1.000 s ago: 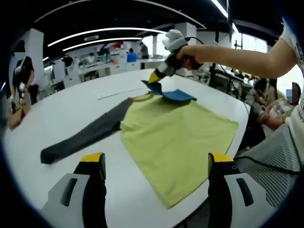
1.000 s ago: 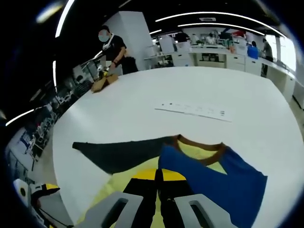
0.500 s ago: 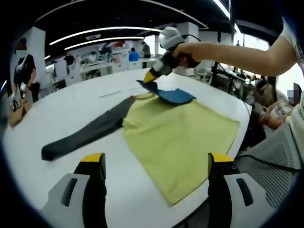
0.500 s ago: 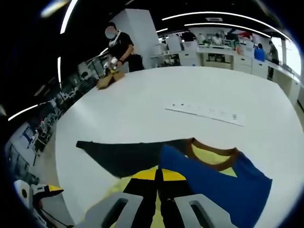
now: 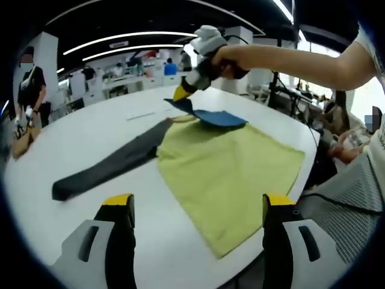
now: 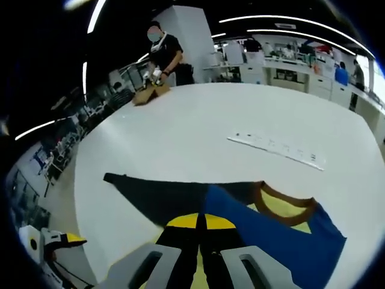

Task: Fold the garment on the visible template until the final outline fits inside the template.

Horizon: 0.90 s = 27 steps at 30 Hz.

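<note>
The soft yellow-green knit shirt (image 5: 225, 174) with a brown neckband lies flat on the round white worktop (image 5: 90, 132), and the first sleeve fold is in hand: the right gripper (image 5: 180, 93), its fingers pinched together on the limp blue sleeve (image 5: 213, 117), holds it raised over the chest. Next, I judge, it should lay that sleeve flat and let go. The long dark-grey sleeve (image 5: 105, 168) lies stretched out sideways on the worktop, while the left gripper (image 5: 198, 201) hovers with fingers wide and empty above the hem.

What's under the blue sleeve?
The blue sleeve is folded over the shirt's yellow body, near the brown collar. The right gripper pinches its end. Whatever lies directly beneath is covered.
</note>
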Motion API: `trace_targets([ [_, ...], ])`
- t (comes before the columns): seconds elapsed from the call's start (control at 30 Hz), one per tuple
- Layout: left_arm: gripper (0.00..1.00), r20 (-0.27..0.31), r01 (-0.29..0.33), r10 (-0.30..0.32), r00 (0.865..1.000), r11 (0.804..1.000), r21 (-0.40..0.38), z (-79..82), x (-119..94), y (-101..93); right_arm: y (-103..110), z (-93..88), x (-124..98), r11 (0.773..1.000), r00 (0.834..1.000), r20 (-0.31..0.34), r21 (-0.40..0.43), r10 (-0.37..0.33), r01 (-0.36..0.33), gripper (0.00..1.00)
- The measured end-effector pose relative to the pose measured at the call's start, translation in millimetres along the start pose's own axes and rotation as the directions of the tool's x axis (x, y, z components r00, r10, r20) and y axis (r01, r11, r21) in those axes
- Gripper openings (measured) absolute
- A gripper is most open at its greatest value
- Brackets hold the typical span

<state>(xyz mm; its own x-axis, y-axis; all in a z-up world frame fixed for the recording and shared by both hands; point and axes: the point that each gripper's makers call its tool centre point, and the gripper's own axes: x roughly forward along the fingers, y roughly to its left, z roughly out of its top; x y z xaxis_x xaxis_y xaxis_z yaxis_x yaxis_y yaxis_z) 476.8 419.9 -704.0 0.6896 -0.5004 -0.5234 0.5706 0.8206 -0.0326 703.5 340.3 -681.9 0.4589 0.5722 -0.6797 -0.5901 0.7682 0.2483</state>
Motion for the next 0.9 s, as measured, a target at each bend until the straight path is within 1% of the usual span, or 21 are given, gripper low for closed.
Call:
trace_targets([
  [0.27, 0.84, -0.002, -0.003, 0.003, 1.000, 1.000, 0.007, 0.4, -1.1, 2.9, 14.4, -9.7, 15.8, 1.000, 1.000, -0.020, -0.015, 0.008, -0.009, 0.00],
  [0.43, 0.84, -0.002, -0.007, 0.007, 1.000, 1.000, 0.007, -0.2, -2.4, 4.0, 11.3, -21.5, 30.3, 0.999, 0.999, -0.041, -0.045, -0.020, 0.018, 0.00],
  [0.67, 0.84, -0.005, -0.013, 0.013, 1.000, 1.000, -0.003, -3.3, -4.6, 6.3, 12.7, -34.0, 46.5, 0.999, 0.999, -0.039, -0.029, -0.021, 0.019, 0.00],
  [0.73, 0.85, -0.002, -0.016, 0.016, 1.000, 1.000, -0.006, -3.1, -5.0, 6.5, 13.3, -40.0, 51.3, 1.000, 0.999, -0.033, 0.007, -0.017, 0.017, 0.00],
  [0.83, 0.85, -0.003, -0.018, 0.018, 1.000, 1.000, -0.009, -2.8, -5.3, 6.2, 16.8, -45.3, 56.6, 1.000, 0.999, -0.039, 0.031, 0.004, -0.003, 0.00],
  [0.9, 0.85, -0.002, -0.017, 0.017, 1.000, 1.000, -0.009, -2.5, -5.5, 6.0, 17.3, -45.4, 61.1, 0.999, 1.000, -0.030, 0.037, 0.010, -0.009, 0.00],
])
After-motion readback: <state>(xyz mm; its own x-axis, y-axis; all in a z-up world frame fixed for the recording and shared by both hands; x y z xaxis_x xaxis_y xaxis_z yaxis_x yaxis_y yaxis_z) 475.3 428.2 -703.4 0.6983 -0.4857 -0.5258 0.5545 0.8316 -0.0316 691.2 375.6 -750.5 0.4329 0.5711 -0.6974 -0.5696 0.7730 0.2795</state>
